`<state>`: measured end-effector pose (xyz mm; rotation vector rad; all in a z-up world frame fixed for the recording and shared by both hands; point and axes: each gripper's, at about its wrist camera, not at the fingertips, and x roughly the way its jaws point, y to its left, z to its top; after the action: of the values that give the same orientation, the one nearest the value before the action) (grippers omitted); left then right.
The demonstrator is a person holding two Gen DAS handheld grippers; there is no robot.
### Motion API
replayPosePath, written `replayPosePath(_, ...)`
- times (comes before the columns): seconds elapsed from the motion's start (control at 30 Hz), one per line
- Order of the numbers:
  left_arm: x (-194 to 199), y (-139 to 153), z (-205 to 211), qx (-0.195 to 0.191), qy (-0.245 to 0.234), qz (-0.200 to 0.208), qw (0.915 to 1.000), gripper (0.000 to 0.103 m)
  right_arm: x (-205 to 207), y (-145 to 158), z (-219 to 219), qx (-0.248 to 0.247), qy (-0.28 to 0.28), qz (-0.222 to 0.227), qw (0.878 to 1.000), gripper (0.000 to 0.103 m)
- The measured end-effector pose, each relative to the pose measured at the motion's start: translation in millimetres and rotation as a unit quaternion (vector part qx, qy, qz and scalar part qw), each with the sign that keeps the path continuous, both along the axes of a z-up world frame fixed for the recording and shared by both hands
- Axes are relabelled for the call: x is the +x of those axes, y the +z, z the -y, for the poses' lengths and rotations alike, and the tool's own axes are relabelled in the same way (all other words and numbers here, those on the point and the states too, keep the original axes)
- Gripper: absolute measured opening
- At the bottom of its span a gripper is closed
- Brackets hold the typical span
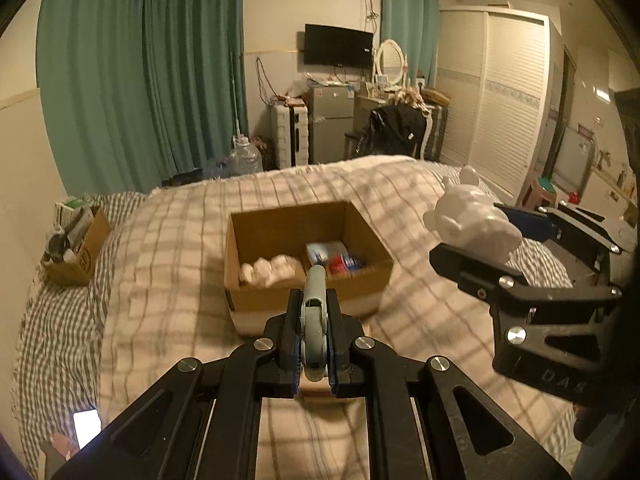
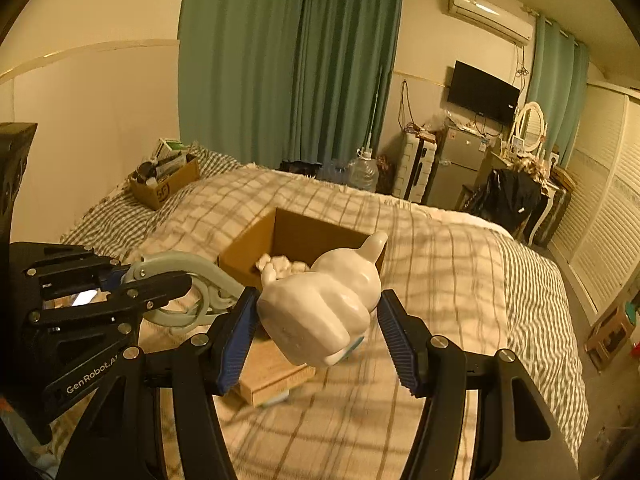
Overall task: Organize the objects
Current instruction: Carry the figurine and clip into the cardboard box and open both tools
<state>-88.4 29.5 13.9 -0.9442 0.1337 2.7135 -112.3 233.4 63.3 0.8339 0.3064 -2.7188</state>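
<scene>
Bottom centre of the left wrist view: left gripper (image 1: 314, 344) clamped tight on a pale grey-blue plastic clip (image 1: 315, 312), thin, stiff, light, gripped across its flat sides. Lower centre of the right wrist view: right gripper (image 2: 316, 312) pinching a white glossy bear figurine (image 2: 320, 312) at its body, probably hard, slick, breakable, best held at the widest part. Beyond, mid-frame: open cardboard box (image 1: 280, 224) on the checked bedspread (image 1: 168, 240), soft and yielding.
</scene>
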Motion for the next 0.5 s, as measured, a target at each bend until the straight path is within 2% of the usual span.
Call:
replayPosePath(0.27, -49.2, 21.2, 6.5, 0.004, 0.020, -0.012, 0.9997, 0.009, -44.7, 26.7, 6.5, 0.000, 0.008, -0.011, 1.000, 0.060)
replayPosePath(0.5, -97.5, 20.0, 8.3, -0.002, 0.034, -0.006, 0.9994, 0.009, -107.2, 38.5, 14.4, -0.004, 0.005, -0.001, 1.000, 0.060)
